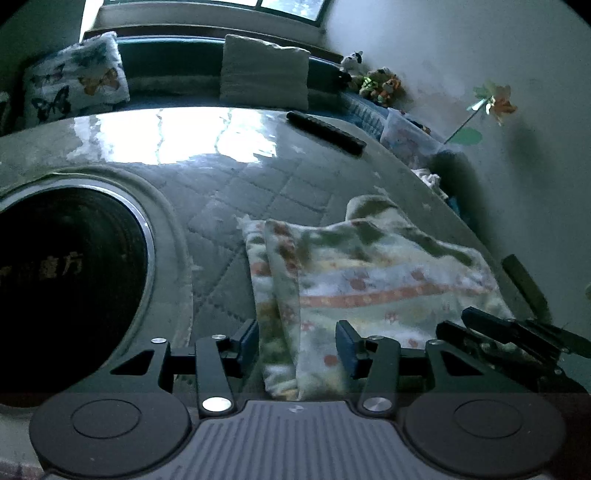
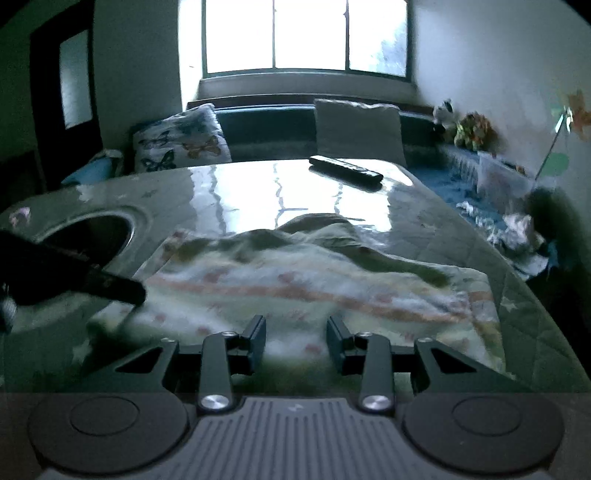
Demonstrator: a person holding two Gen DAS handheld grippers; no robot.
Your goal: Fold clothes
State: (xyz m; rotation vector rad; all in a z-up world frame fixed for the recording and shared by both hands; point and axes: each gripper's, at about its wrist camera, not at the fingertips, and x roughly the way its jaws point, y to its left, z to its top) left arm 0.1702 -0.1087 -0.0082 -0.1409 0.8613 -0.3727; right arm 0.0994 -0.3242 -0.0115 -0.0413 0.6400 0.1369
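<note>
Patterned cloth lies partly folded on the glossy bench, its near edge between the spread fingers of the left claw; the right claw hovers over the same cloth, jaws apart, gripping nothing; a black remote rests near the far edge; a round dark opening sits at the left; cushions line the sofa behind.

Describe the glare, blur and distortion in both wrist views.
Left wrist view: window glare whitens the glossy table; fisheye bends its edge; the patterned cloth is slightly soft. Right wrist view: the window is blown out, its reflection streaks the table, the cloth is blurred, and the corners fall dark.
</note>
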